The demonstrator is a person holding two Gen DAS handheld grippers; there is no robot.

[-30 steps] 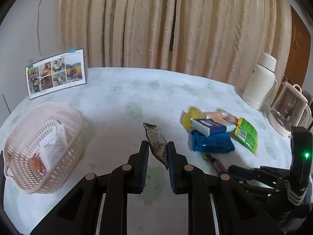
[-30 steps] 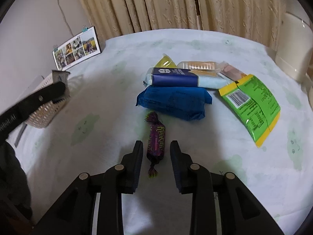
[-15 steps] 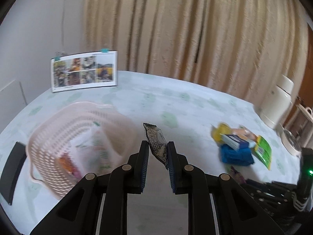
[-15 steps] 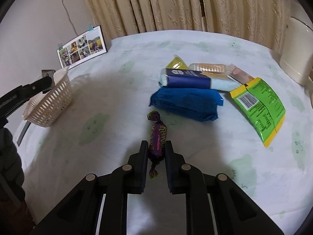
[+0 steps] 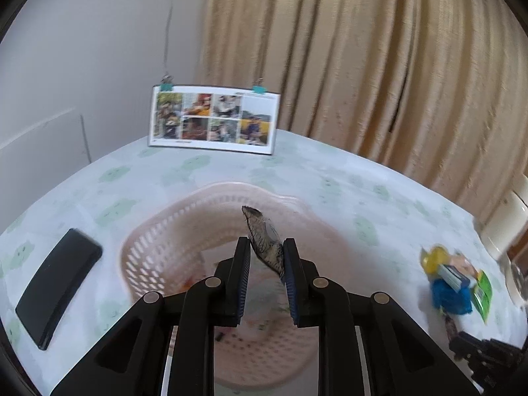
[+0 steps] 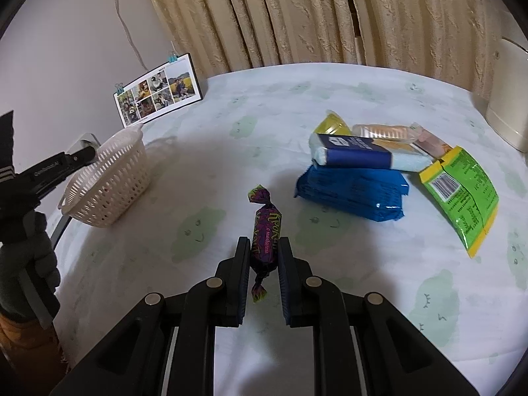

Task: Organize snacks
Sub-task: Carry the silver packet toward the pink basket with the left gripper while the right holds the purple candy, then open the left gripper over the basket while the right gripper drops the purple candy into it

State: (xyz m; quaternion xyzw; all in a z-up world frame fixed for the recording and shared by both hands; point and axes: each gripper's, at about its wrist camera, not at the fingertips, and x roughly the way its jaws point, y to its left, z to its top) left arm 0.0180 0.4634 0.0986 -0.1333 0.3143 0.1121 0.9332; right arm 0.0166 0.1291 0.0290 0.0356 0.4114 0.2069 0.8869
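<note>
Two claws gripping, left claw (image 5: 266,257) pinching dark wrapper (image 5: 264,242) over basket (image 5: 158,231) rim, right claw (image 6: 263,253) clamping purple candy (image 6: 265,231)

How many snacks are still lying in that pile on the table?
5: yellow packet, clear biscuit sleeve, navy-banded white pack, blue foil pack, green pouch. Others may hide underneath.

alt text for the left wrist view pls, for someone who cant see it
The left gripper holds a dark patterned candy over a pink basket on a table. A black phone lies to the left, a photo card stands behind, and snack packets sit far right.
</note>
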